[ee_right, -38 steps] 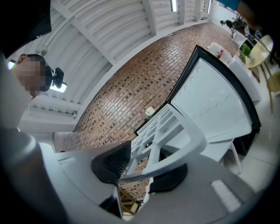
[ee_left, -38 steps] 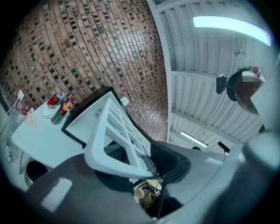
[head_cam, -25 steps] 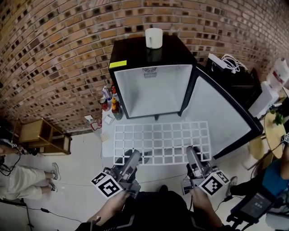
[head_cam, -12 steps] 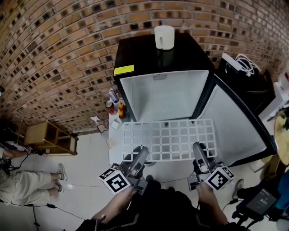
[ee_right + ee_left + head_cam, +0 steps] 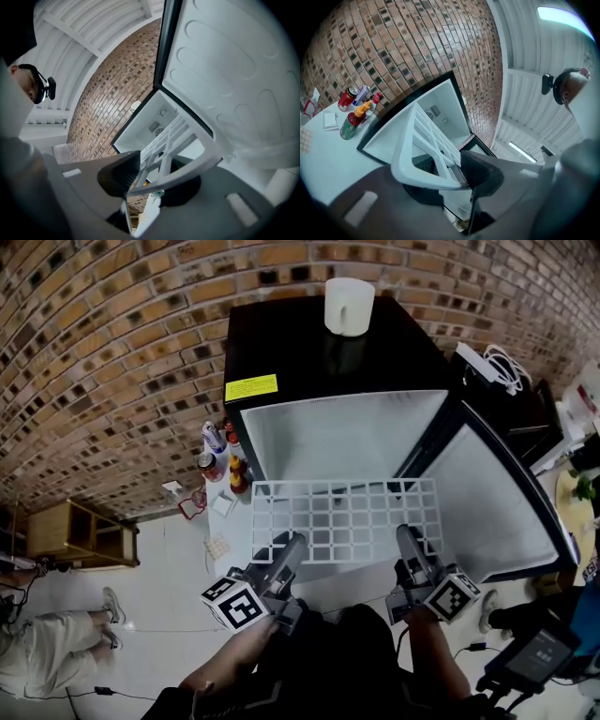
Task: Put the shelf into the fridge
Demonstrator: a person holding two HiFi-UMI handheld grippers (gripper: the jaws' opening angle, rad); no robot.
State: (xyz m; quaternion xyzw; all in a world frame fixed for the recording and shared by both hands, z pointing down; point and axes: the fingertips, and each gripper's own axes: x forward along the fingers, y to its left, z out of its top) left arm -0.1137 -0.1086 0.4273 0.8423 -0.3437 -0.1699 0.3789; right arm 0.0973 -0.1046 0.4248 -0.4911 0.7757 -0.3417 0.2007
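Head view: the black fridge (image 5: 291,348) is seen with its door (image 5: 497,498) swung open to the right. The white grid shelf (image 5: 342,521) is held flat in the air. Its far edge is at the fridge's open front, and its near edge is gripped at two spots. The left tongs (image 5: 286,549) are clamped on that near edge near the left corner and are being squeezed tighter. The right tongs (image 5: 408,538) are clamped on it near the right corner.

It is judged that the shelf should be kept level and pushed straight in. Both sides should be moved at the same speed, so that no corner gets stuck on a side wall. The right corner should be kept off the door. Ledges for the shelf cannot be made out inside.

A white mug (image 5: 349,304) stands at the back edge of the fridge top. Some bottles (image 5: 220,460) stand on the floor by the fridge's left side, and their labels cannot be read. A yellow label (image 5: 251,387) is stuck at the top's front left corner, but its print is too small to be read.
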